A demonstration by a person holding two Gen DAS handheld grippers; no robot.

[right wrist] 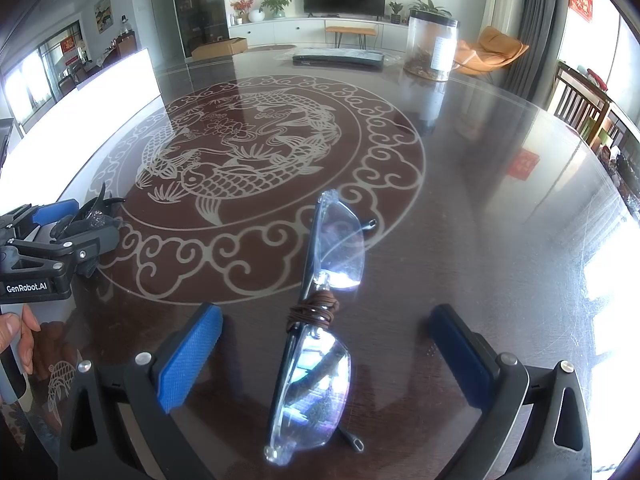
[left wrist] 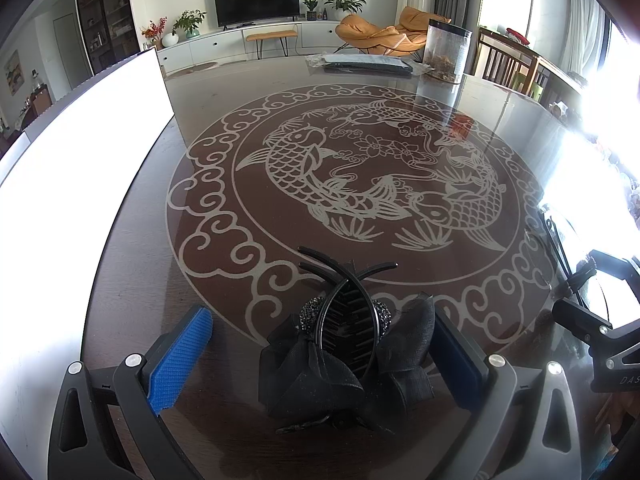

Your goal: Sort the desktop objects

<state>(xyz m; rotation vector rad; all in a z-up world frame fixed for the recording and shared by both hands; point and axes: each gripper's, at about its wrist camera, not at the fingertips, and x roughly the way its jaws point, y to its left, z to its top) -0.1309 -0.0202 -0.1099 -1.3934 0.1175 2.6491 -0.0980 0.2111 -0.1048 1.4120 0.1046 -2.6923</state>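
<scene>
Both grippers sit low over the glass-topped table [left wrist: 400, 76], fingers spread, each straddling one object.

Left gripper [left wrist: 320, 356] stands wide apart around a black bow hair claw clip [left wrist: 346, 354] lying on the glass; its right pad is just beside the bow, its left pad clear of it. Right gripper [right wrist: 326, 356] is likewise apart, with folded clear-lens glasses [right wrist: 320, 320], wrapped by a brown cord [right wrist: 314, 312], lying between its fingers untouched.
</scene>
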